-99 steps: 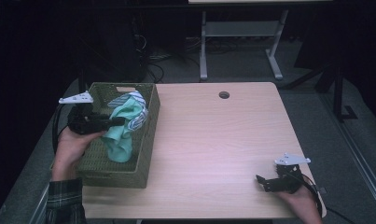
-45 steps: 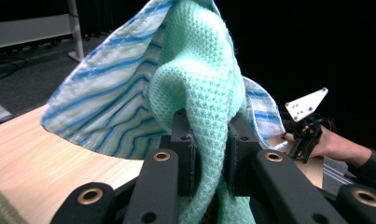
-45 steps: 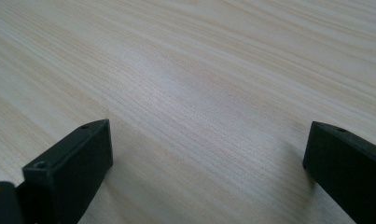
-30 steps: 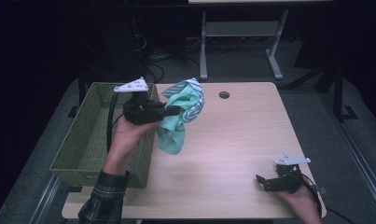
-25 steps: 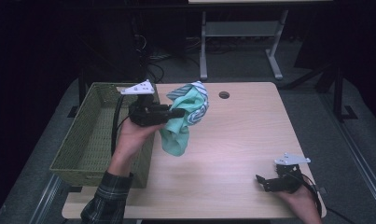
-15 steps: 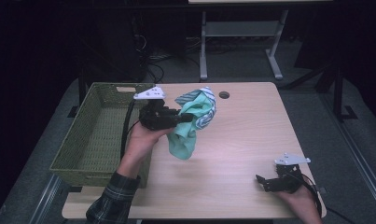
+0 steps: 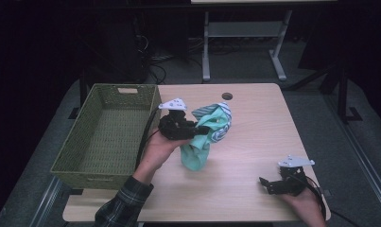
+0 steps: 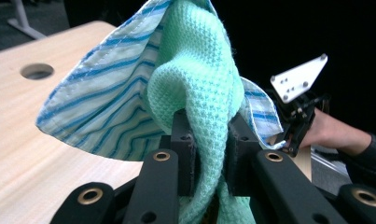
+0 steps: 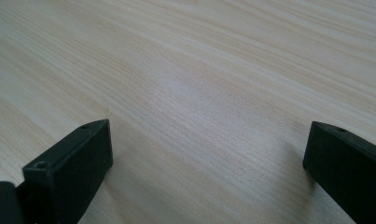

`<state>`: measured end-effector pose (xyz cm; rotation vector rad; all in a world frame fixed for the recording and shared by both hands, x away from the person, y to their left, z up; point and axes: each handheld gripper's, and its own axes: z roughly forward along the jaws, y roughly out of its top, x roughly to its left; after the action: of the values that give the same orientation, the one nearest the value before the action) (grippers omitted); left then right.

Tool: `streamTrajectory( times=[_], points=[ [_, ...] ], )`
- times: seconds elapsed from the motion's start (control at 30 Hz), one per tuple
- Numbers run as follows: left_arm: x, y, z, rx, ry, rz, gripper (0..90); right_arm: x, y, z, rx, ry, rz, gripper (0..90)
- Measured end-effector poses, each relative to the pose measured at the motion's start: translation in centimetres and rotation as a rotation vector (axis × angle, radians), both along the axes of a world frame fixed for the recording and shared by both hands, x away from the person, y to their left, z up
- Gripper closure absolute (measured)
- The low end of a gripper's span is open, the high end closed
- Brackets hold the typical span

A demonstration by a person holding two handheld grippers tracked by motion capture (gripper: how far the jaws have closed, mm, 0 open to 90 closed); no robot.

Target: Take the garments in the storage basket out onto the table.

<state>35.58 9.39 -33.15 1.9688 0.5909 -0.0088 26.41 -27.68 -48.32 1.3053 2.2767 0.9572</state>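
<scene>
A mint-green waffle cloth with a blue-striped side (image 7: 204, 137) hangs over the middle of the wooden table (image 7: 254, 127), its lower end touching the top. My left gripper (image 7: 200, 130) is shut on the cloth, and in the left gripper view the green fabric (image 8: 195, 88) is pinched between the two black jaws. My right gripper (image 7: 266, 185) rests low near the table's front right corner. In the right gripper view its jaws stand wide apart over bare wood (image 9: 199, 93), open and holding nothing.
An olive woven basket (image 7: 105, 135) stands at the table's left side, next to my left forearm. A round cable hole (image 7: 227, 96) sits near the far edge. A white desk frame (image 7: 245, 38) stands on the floor beyond the table.
My left gripper has lifted the cloth out of the basket and carried it right, over the middle of the table. The right gripper has stayed put.
</scene>
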Motion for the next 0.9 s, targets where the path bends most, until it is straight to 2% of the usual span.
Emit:
streamTrajectory(
  times=[0.13,0.37,0.63,0.77,0.9],
  points=[
    [0.0,-1.0,-1.0,0.021,0.016,-0.018,76.0,0.0,0.0,0.0,0.000,0.001,0.000,0.8],
    [0.1,-2.2,-3.1,0.043,0.055,-0.019,76.0,0.0,0.0,0.0,-0.001,0.000,0.000,0.9],
    [0.1,-4.2,-6.0,0.093,0.089,-0.044,76.0,0.0,0.0,0.0,-0.002,0.000,0.001,0.9],
    [0.1,-4.9,-7.3,0.124,0.092,-0.062,75.9,0.0,0.0,0.0,-0.002,0.000,0.001,0.9],
    [0.5,-5.3,-8.7,0.143,0.122,-0.060,75.9,0.0,0.0,0.0,-0.002,0.000,0.001,0.9]
  ],
)
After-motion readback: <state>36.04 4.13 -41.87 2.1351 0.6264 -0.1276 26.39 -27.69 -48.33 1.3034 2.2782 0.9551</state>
